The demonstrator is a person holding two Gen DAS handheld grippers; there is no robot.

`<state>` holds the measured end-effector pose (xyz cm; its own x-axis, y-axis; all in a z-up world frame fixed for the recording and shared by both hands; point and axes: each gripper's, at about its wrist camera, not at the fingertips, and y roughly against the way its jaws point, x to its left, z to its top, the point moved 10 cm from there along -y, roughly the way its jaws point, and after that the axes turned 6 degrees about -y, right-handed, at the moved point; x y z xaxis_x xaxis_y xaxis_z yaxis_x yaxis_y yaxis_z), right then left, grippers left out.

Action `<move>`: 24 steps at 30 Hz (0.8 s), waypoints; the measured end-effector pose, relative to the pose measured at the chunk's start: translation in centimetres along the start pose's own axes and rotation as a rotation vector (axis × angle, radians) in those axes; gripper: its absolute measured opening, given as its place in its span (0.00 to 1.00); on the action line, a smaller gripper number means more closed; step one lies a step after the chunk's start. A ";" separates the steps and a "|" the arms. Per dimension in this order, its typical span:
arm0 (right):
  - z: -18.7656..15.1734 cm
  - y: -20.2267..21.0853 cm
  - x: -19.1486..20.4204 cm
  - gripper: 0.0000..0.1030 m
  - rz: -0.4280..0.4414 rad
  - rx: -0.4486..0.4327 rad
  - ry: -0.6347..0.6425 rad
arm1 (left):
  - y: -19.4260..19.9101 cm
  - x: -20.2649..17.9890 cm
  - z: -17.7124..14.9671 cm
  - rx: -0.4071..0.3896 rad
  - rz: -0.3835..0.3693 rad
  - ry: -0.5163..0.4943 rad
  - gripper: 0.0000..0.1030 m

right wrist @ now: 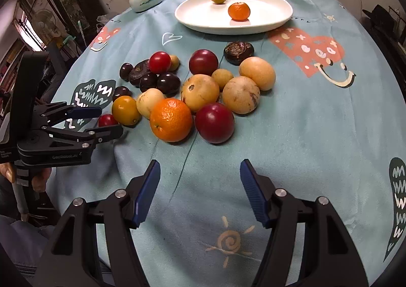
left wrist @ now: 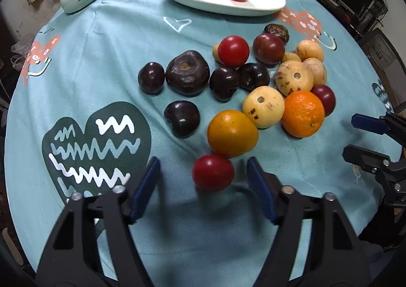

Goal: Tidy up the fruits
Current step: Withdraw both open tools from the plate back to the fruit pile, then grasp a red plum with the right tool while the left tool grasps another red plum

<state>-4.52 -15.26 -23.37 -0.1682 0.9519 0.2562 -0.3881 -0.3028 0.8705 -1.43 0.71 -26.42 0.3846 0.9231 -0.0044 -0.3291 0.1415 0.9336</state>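
Left gripper (left wrist: pixel 203 175) wide open, holds nothing; small red fruit (left wrist: pixel 212 172) just ahead between its tips; round, smooth, likely rolls; squeeze middle softly; right gripper (right wrist: pixel 200 180) open too.

Left gripper (left wrist: pixel 203 186): two matte black angular arms, each ending in a blue ribbed pad, with a round silver screw head behind each pad and another farther back on each arm. Right gripper (right wrist: pixel 200 186): same build, black arms, blue ribbed fingers (right wrist: pixel 148 191), four silver screws. Seen side-on from the right wrist camera, the left gripper's black body carries faint pale lettering below the fingers and a handle behind them.
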 end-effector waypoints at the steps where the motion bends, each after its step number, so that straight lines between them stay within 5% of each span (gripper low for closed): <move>1: 0.0 -0.1 0.0 0.64 0.000 0.001 0.001 | -0.4 0.0 -0.1 0.018 -0.015 0.006 0.44; 3: 0.2 -0.3 -0.1 0.64 -0.002 -0.003 0.002 | -0.2 -0.2 0.1 0.010 -0.037 0.016 0.31; 13: 2.5 -2.2 -1.8 0.64 -0.051 -0.016 0.015 | 4.1 2.0 0.5 -0.061 -0.032 0.079 0.31; 24: 3.7 -4.1 -1.5 0.44 -0.003 0.029 0.034 | 6.1 1.6 1.3 -0.093 -0.042 0.099 0.31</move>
<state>0.65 -15.26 -25.82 -0.1978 0.9506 0.2393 -0.3620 -0.2977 0.8834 -1.69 2.63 -20.26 0.3143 0.9458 -0.0822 -0.3946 0.2089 0.8948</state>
